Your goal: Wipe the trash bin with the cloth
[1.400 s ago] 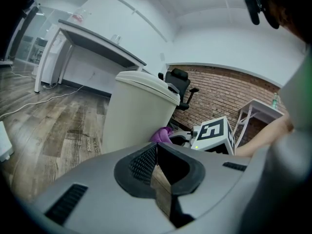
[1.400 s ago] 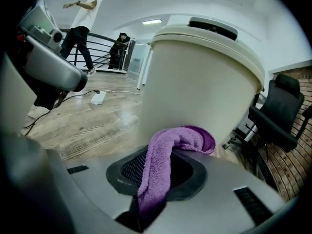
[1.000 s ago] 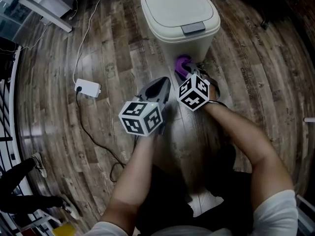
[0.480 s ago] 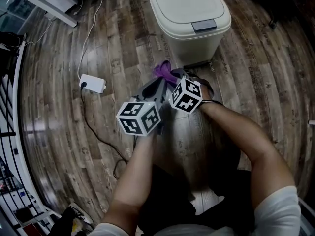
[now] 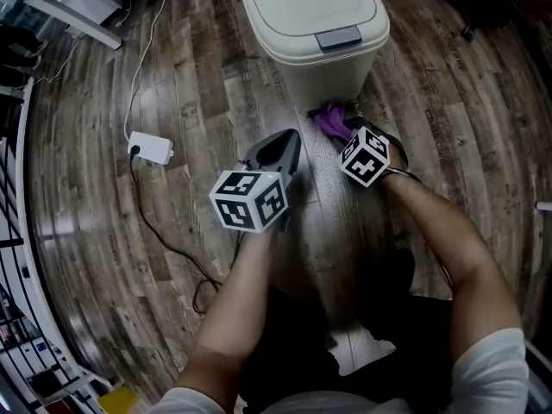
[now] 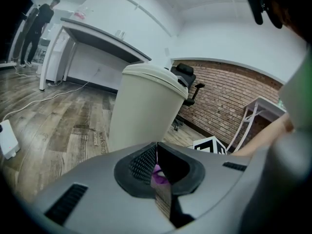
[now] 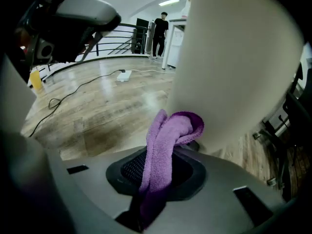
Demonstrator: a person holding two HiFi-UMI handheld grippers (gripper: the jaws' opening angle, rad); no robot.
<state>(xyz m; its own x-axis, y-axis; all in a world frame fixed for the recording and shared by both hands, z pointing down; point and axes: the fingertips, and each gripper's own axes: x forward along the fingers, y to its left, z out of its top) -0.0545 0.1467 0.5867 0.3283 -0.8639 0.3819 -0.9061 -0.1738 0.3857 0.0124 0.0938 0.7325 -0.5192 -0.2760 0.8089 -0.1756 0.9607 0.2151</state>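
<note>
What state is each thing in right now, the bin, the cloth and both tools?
trash bin: upright, lid closed.
cloth: pinched in the right tool, folded tip against the bin's lower wall.
right tool: shut on the cloth.
left tool: shut, holding nothing.

The floor [image 5: 103,231] is wood plank. A white power block [image 5: 150,149] lies on it. A white cable [image 5: 148,59] runs from the block toward the far side. A black cable [image 5: 168,240] trails from beside the block toward the near side. Background: white desk [image 6: 97,35], office chair [image 6: 187,79], brick wall [image 6: 229,96]. A person [image 7: 160,30] stands near a black railing [image 7: 109,45].
</note>
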